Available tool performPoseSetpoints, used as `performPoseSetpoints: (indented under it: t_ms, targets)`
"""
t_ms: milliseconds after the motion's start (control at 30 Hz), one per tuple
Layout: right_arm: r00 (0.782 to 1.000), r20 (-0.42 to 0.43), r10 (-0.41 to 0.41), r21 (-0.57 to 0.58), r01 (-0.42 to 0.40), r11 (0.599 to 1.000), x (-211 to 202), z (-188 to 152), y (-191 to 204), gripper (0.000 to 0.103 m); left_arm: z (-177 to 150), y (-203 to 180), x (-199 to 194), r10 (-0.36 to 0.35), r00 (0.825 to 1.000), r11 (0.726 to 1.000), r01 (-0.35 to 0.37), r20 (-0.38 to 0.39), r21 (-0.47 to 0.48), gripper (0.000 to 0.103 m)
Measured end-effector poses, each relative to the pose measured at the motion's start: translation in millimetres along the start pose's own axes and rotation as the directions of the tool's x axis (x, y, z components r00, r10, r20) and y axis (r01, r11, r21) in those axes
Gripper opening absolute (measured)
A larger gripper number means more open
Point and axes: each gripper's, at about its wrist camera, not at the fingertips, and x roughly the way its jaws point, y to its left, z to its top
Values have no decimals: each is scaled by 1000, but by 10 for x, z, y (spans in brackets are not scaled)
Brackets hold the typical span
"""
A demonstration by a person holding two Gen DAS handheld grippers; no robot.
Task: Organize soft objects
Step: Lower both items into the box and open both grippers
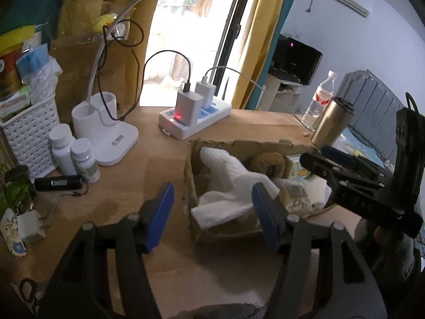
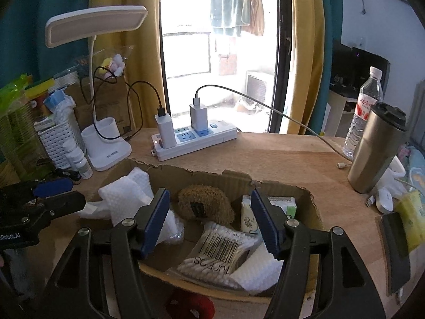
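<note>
Two grippers of mine hover, jaws apart and empty: right gripper (image 2: 211,219) mid-frame over the cardboard box (image 2: 305,202), left gripper (image 1: 212,214) at its near edge; inside, white cloth (image 2: 127,194), brown plush (image 2: 204,204), cotton swabs (image 2: 217,252).

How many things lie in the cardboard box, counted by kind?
White cloths: 2
Brown plush toy: 1
Bag of cotton swabs: 1
Tissue packs: 1
Bubble wrap: 1
Total: 6, in the cardboard box
</note>
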Motion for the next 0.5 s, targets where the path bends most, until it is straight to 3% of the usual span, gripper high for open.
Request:
performPoseSetpoints:
  t_ms: [500]
  targets:
    - [1000, 8, 20, 4, -20, 1000, -344, -158, 105, 67, -157, -149, -210, -7, 1000, 1000, 6, 22, 23, 64]
